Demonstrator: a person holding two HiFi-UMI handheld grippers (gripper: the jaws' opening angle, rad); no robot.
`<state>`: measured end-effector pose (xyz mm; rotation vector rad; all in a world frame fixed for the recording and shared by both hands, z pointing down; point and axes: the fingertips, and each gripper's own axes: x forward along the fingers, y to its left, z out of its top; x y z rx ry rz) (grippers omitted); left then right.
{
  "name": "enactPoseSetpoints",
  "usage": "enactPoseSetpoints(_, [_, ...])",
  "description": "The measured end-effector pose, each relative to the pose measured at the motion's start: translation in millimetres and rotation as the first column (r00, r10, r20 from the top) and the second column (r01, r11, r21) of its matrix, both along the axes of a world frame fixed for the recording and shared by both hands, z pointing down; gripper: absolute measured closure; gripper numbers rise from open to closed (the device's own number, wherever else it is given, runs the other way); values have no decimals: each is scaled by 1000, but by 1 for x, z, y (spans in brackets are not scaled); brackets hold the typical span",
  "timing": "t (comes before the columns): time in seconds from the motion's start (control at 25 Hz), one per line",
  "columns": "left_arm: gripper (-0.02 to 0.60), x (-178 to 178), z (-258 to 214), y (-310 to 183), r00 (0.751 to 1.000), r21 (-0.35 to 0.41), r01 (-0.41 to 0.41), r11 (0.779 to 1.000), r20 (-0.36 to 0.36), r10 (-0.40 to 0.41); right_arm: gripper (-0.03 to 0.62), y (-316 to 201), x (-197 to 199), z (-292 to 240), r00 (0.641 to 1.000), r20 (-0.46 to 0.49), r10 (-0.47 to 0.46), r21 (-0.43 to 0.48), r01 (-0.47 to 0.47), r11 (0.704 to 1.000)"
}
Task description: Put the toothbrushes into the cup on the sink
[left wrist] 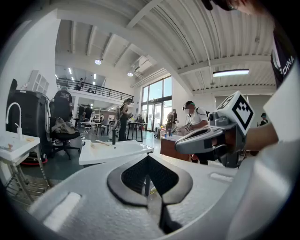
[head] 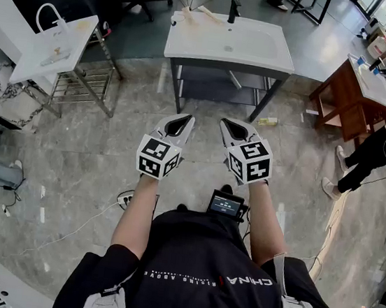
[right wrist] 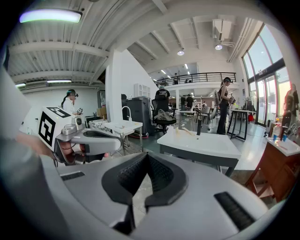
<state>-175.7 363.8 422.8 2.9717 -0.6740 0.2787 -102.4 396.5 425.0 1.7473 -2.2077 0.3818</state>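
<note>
While held short of the sink, the left tool and right tool are both pressed together, empty.

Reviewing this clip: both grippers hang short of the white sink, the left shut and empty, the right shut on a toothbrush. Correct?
No. The right gripper is shut on nothing; the right gripper view shows its jaws together with nothing between them. The left gripper is shut and empty, and both hang short of the white sink.
</note>
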Motion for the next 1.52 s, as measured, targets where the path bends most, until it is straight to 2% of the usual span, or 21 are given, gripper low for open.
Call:
enactPoseSetpoints(0.48, [574,2,4,4,999,-15,32,999,-5,-32,585,9,-3,1,999,31,-9,3,9,1000])
enactPoseSetpoints(0.68, [574,5,1,8,1000,-15,13,1000,-4,-13,585,11,-1,-5,996,91,5,19,-6,1000])
enactPoseSetpoints(1.04, [574,14,3,15,1000,-18,-17,1000,2,17,585,16,3,-6,997,71,-4,17,2,1000])
enactPoseSetpoints(1.52, [574,31,10,11,999,-38,-7,999,31,8,585,11,25,-3,996,89,-13,2,13,1000])
